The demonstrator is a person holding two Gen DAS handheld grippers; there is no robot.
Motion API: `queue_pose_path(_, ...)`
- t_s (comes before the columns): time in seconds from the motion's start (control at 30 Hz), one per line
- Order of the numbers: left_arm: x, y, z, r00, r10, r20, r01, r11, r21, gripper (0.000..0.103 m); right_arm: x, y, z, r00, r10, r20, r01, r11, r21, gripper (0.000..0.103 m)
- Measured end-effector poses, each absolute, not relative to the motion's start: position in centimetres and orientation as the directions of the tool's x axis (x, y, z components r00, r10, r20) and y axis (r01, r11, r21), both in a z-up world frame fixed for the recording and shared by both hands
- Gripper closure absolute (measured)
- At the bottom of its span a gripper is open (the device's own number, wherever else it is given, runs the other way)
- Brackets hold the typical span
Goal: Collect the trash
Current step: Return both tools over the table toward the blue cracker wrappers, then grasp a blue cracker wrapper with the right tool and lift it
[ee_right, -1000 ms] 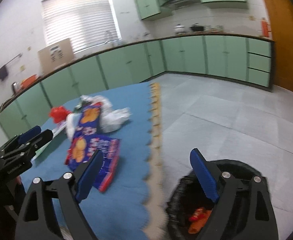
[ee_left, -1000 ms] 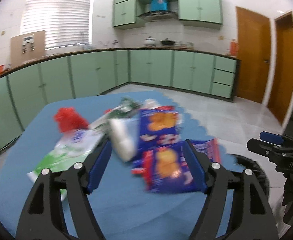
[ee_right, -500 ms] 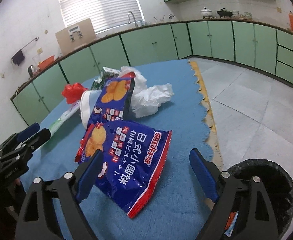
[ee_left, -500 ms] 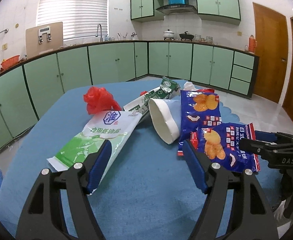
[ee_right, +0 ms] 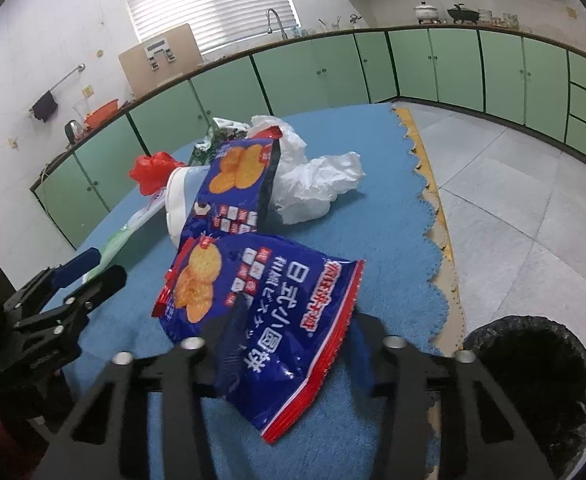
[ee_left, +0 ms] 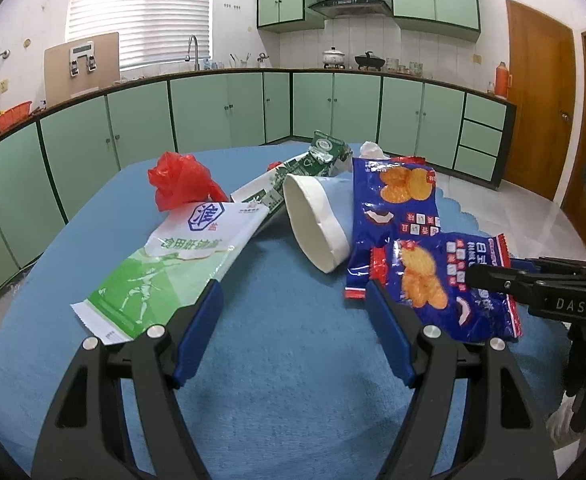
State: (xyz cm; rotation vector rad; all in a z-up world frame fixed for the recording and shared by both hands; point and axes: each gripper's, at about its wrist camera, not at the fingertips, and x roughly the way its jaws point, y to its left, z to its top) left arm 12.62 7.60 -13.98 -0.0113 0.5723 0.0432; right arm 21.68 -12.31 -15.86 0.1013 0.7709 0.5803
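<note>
Right gripper [ee_right: 289, 344], whose jaws have just been closing, pinches the near blue snack bag [ee_right: 261, 312] at the blue mat's [ee_right: 393, 248] right edge, handy for the black bin [ee_right: 533, 380] beside it. Left gripper [ee_left: 293, 320] hangs open over bare mat, between the green-white wrapper [ee_left: 165, 276] and that bag, presumably awaiting its turn.

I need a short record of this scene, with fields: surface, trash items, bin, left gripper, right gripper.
surface: blue mat on a tiled kitchen floor
trash items: two blue snack bags, near one and far one; white paper cup on its side; green-white wrapper; milk carton; red plastic bag; white plastic bag
bin: black-lined bin, beside the mat
left gripper: open, nothing between the jaws
right gripper: jaws just closed around the near snack bag
</note>
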Motion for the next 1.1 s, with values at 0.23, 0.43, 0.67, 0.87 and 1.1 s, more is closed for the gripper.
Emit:
queue_pose_path(0.23, 12.5, 7.0, -13.8, 0.844, 0.031, -0.536, -0.037, 0.999, 0.000, 0.030, 20.1, -12.9, -14.7, 0.566, 0.567, -0.598, -0.498, 0.813, 0.301, 0.096)
queue_pose_path(0.43, 12.6, 6.5, -13.2, 0.851, 0.021, -0.524, -0.026, 1.000, -0.001, 0.029, 18.3, -13.5, -13.2, 0.598, 0.564, -0.569, -0.522, 0.813, 0.258, 0.100)
queue_pose_path(0.67, 13.1, 5.6, -12.7, 0.855, -0.001, -0.518, -0.003, 1.000, -0.006, 0.029, 17.3, -16.2, -11.0, 0.660, 0.537, -0.525, -0.473, 0.840, 0.265, 0.100)
queue_pose_path(0.87, 14.2, 4.7, -12.5, 0.853, -0.025, -0.521, 0.020, 1.000, -0.015, 0.026, 17.3, -18.5, -10.1, 0.712, 0.491, -0.502, -0.413, 0.871, 0.265, 0.100)
queue_pose_path(1.1, 16.7, 3.8, -13.4, 0.835, -0.025, -0.550, 0.020, 1.000, -0.015, 0.025, 17.6, -19.8, -10.2, 0.741, 0.457, -0.492, -0.373, 0.889, 0.266, 0.100)
